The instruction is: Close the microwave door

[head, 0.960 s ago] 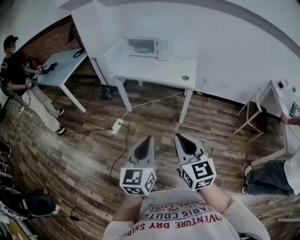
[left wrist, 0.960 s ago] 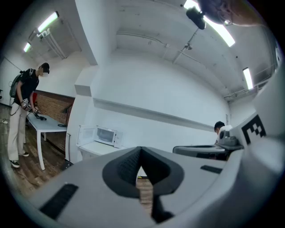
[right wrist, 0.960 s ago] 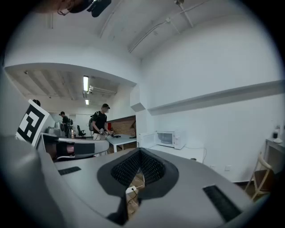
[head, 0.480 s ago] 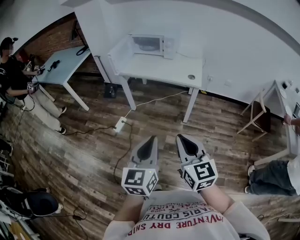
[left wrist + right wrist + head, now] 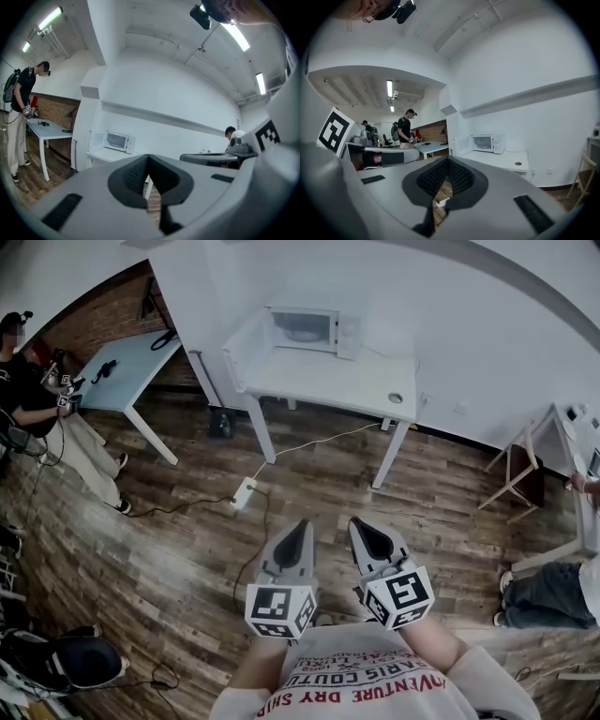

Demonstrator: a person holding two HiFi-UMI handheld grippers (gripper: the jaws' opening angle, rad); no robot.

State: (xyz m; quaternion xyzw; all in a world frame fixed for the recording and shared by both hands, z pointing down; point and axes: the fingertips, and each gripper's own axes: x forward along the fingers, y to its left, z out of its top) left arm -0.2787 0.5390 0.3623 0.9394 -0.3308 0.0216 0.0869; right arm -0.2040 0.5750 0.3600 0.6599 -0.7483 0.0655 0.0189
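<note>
The white boxy microwave (image 5: pixel 309 329) is seen on the far white surface (image 5: pixel 349 382), its stiff, light hinged door (image 5: pixel 248 338) swung open; a push near the free edge is judged enough. The left tongs (image 5: pixel 298 526) and right tongs (image 5: pixel 362 526) are held closed, empty, well apart from it.

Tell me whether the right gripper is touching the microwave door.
Apart. The head view shows a wide stretch of floor between the right gripper and the microwave door.

Bright ceiling tubes (image 5: pixel 238 37) light the room evenly; fisheye edges darken.
</note>
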